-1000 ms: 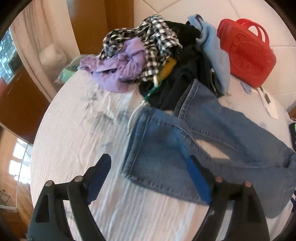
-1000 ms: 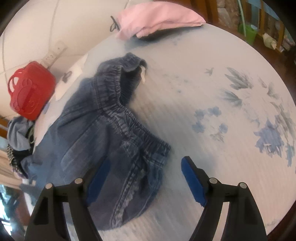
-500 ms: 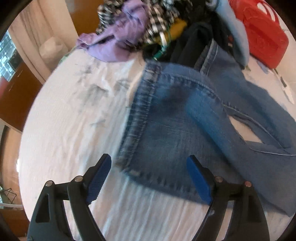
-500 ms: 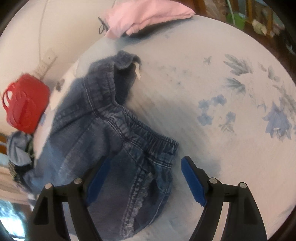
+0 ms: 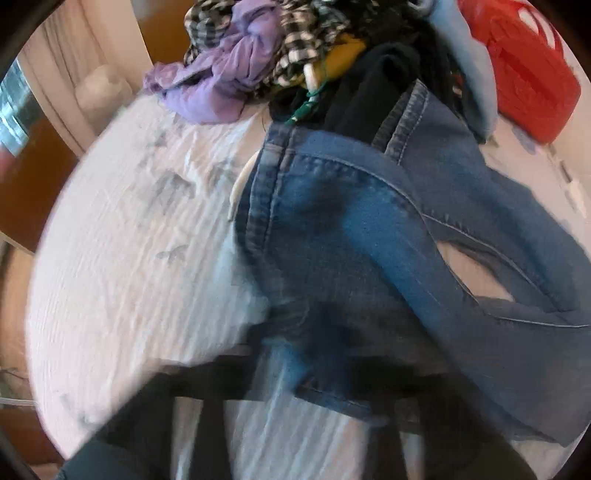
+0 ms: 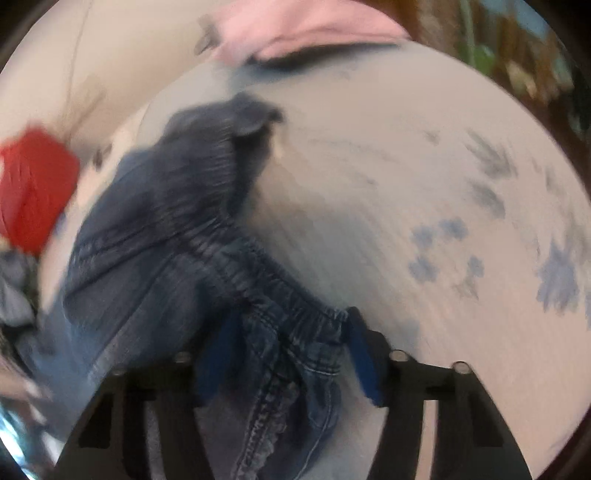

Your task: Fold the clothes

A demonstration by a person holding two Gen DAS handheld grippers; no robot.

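Lowered, closing hand-held grippers: left [image 5: 314,354] pinching jeans [image 5: 369,240] hem, right [image 6: 288,354] straddling waistband, half-open.

Round table [image 5: 110,258] under pale flower-print cloth, wooden panelling [image 5: 162,33], cream curtain [image 5: 55,74]

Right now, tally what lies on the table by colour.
Blue denim: 1, the jeans
Light blue: 1 garment
Purple: 1 garment
Checked black-and-white: 1 garment
Black: 1 garment
Pink: 1 garment
Red: 1 bag
Total: 7
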